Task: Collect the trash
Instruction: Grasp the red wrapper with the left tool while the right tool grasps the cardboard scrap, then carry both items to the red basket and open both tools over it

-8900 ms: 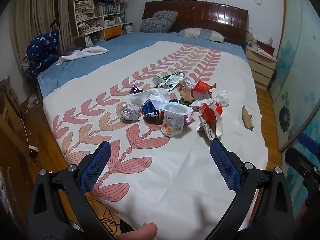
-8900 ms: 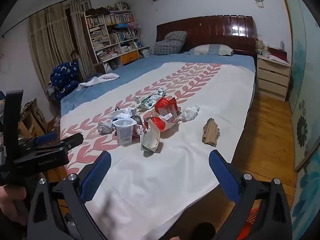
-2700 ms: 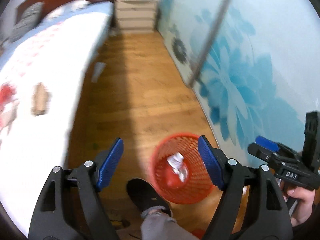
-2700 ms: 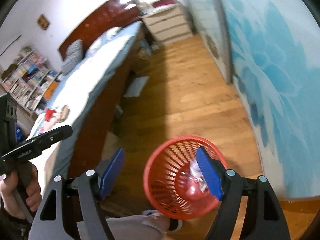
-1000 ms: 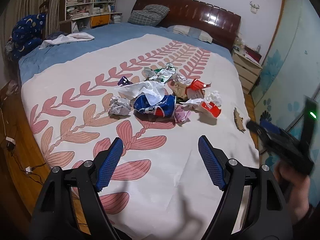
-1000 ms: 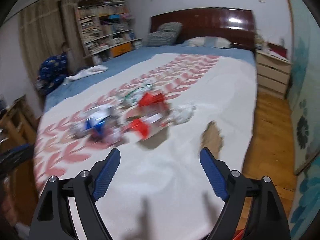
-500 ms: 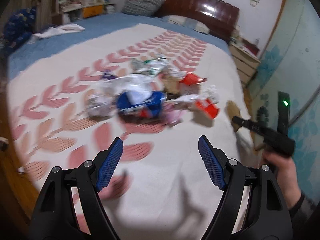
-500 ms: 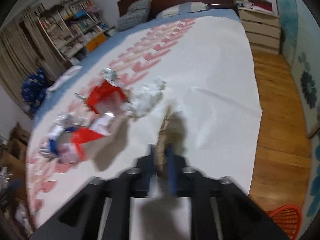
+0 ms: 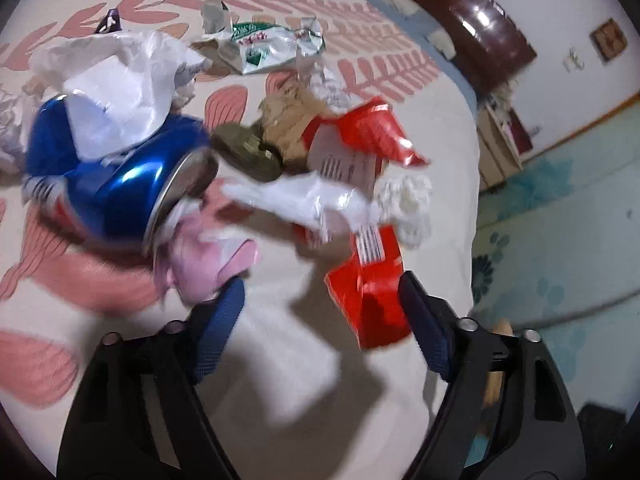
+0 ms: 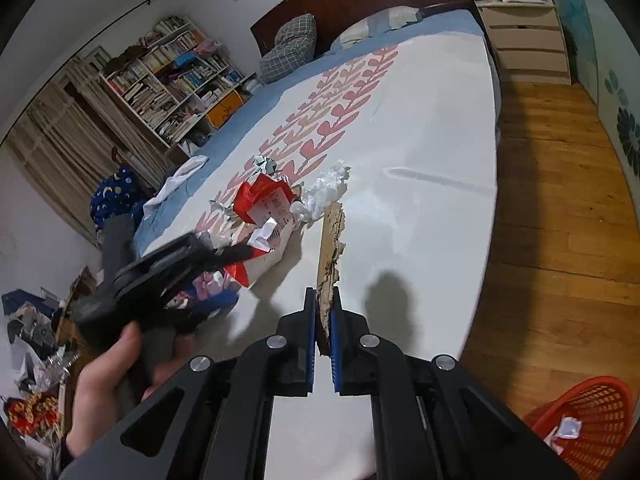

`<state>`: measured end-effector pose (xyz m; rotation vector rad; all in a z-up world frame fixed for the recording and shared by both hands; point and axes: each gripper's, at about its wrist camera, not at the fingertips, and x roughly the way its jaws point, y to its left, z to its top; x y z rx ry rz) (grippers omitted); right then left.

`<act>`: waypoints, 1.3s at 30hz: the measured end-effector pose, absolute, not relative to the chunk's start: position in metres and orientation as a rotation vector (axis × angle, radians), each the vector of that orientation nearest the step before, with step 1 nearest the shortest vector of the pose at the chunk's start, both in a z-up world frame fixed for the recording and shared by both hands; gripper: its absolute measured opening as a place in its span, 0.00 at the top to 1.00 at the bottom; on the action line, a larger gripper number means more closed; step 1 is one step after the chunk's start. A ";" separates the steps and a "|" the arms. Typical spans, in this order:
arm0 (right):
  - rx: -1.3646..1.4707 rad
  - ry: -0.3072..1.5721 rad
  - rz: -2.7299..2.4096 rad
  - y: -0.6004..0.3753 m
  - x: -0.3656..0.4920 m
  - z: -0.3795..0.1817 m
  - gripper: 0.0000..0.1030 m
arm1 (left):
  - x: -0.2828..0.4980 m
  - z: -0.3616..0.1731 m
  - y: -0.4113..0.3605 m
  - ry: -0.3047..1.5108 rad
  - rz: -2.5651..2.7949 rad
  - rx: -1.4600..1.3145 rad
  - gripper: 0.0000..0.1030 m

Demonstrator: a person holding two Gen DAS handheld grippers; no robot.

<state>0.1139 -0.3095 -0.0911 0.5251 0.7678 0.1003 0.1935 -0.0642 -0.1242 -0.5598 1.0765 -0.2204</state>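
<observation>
Your right gripper (image 10: 322,320) had its fingers (image 10: 309,322) pinched narrow on the near end of the torn cardboard scrap (image 10: 329,256), which stood on edge and ran away from you above the bed (image 10: 420,168); a thin, stiff piece like that was best taken by its edge, so the flat pads clamped both faces and the far end stuck out free; you held it pointed toward the litter pile, with the red basket (image 10: 592,412) down on the wooden floor (image 10: 560,200) at your lower right, probably where it was headed.

Your left gripper (image 9: 320,312) had just been closing its fingers (image 9: 222,320) and stood half wide, gripping nothing yet; the red carton (image 9: 368,292) lay just inside the right finger and the pink tissue (image 9: 204,256) touched or nearly touched the tip of the left one; bare sheet showed in most of the gap; you seemed to be narrowing to fit the carton, though the blur left the target uncertain.

Beyond them the trash lay heaped together on the leaf-patterned sheet: the crushed blue can (image 9: 116,184) under white paper (image 9: 120,92), a second red wrapper (image 9: 360,140), a green and white packet (image 9: 264,48) and a wad of white tissue (image 9: 408,204); bunched that close, one grab could have dragged a neighbour along.
</observation>
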 end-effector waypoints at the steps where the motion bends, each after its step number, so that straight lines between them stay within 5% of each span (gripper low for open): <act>1: 0.515 0.761 0.099 -0.312 0.110 -0.088 0.93 | 0.197 -0.126 -0.067 1.093 -0.236 -0.561 0.90; 6: 0.498 0.699 0.070 -0.334 0.075 -0.070 0.93 | 0.177 -0.123 -0.073 1.122 -0.285 -0.608 0.93; 13: 0.510 0.583 0.048 -0.357 0.005 -0.048 0.93 | 0.081 -0.043 -0.069 0.937 -0.557 -0.714 0.97; 17: 0.512 0.535 0.046 -0.370 -0.036 -0.039 0.93 | 0.071 -0.074 -0.049 0.888 -0.940 -1.324 0.97; 24: 0.510 0.499 0.002 -0.393 -0.090 -0.031 0.93 | 0.054 -0.053 -0.081 0.941 -0.769 -0.893 0.97; 30: 0.354 0.525 -0.210 -0.438 -0.188 -0.034 0.93 | -0.015 0.015 -0.241 0.848 -0.860 -0.109 0.97; 34: 0.439 0.687 -0.373 -0.500 -0.242 -0.098 0.93 | -0.053 -0.044 -0.365 1.001 -1.008 0.285 0.97; 39: 0.571 0.872 -0.410 -0.528 -0.260 -0.186 0.93 | -0.060 -0.153 -0.429 1.155 -0.983 0.547 0.98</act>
